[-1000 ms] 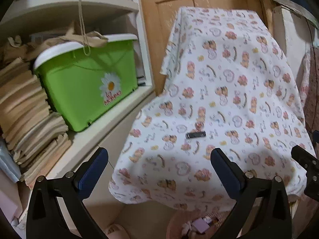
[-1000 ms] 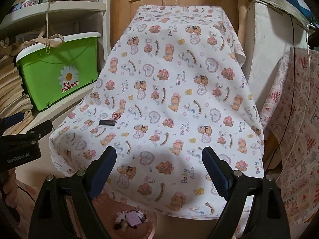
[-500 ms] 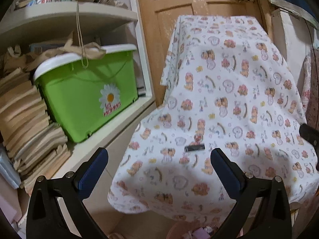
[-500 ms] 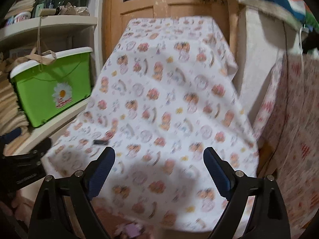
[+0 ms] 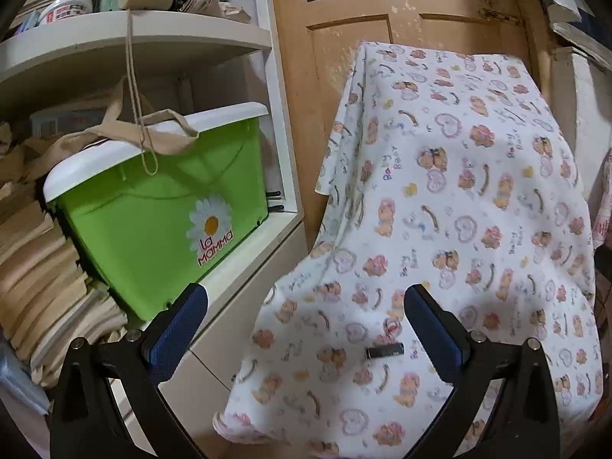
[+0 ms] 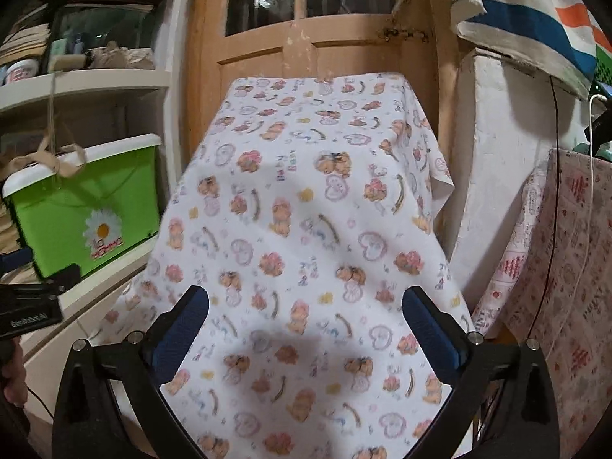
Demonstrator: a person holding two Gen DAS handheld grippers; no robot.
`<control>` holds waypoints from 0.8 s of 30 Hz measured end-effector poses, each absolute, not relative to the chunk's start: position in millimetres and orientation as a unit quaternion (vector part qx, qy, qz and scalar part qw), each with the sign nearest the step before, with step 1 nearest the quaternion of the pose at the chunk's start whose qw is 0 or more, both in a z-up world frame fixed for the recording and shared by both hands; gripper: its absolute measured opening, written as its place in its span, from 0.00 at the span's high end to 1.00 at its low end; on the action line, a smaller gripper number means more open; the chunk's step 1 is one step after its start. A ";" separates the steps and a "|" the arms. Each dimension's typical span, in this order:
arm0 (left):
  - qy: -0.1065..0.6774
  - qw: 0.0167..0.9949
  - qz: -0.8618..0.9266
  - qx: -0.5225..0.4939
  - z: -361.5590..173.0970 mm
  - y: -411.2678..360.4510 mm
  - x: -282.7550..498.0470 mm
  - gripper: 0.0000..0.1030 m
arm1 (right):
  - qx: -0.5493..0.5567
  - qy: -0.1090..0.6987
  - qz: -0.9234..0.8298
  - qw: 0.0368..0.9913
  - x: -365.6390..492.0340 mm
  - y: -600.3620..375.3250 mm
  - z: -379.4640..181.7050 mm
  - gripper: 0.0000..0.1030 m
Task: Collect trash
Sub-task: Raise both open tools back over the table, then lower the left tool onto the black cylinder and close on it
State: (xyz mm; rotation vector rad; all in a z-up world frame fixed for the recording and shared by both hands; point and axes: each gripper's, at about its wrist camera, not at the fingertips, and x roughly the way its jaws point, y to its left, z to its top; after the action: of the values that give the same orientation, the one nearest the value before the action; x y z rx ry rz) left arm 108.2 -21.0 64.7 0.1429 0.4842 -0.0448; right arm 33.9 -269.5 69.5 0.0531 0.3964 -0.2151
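A small dark flat piece (image 5: 384, 352) lies on the bear-print cloth (image 5: 459, 210) draped over a tall shape. It sits low in the left wrist view, just inside the right finger of my left gripper (image 5: 306, 329). That gripper is open, holds nothing and hangs short of the cloth. My right gripper (image 6: 306, 329) faces the same cloth (image 6: 306, 210); its jaws are opening, with nothing between them. The dark piece does not show in the right wrist view. The left gripper's black body (image 6: 30, 306) shows at that view's left edge.
A green lidded box (image 5: 153, 222) with a daisy label stands on a white shelf (image 5: 248, 267) to the left, beside stacked paper bags (image 5: 38, 287). A wooden door (image 6: 325, 38) stands behind the cloth. To the right are a white pillar (image 6: 497, 153) and a pink patterned cloth (image 6: 566, 267).
Both views have risen and tilted up. The pink bin with scraps at the bottom has dropped out of sight, and the dark piece sits lower in the left wrist view.
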 end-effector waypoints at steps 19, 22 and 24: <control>0.384 0.923 -0.019 0.019 -15.3 -4.9 195.0 0.01 | 0.037 0.280 -0.130 0.950 82.7 -292.1 8.7 0.01; 0.400 0.916 -0.018 0.003 -17.1 -2.5 207.6 0.01 | 0.043 0.291 -0.123 0.948 90.6 -288.6 4.0 0.01; 0.409 0.912 -0.013 -0.009 -19.7 1.7 213.4 0.01 | 0.043 0.297 -0.121 0.946 95.5 -284.3 0.6 0.01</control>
State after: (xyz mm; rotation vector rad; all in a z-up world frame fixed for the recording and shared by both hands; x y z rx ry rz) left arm 213.4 1.7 -19.7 -0.0181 0.8425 -0.0274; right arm 95.4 -284.3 0.6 0.0867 0.6058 -0.2458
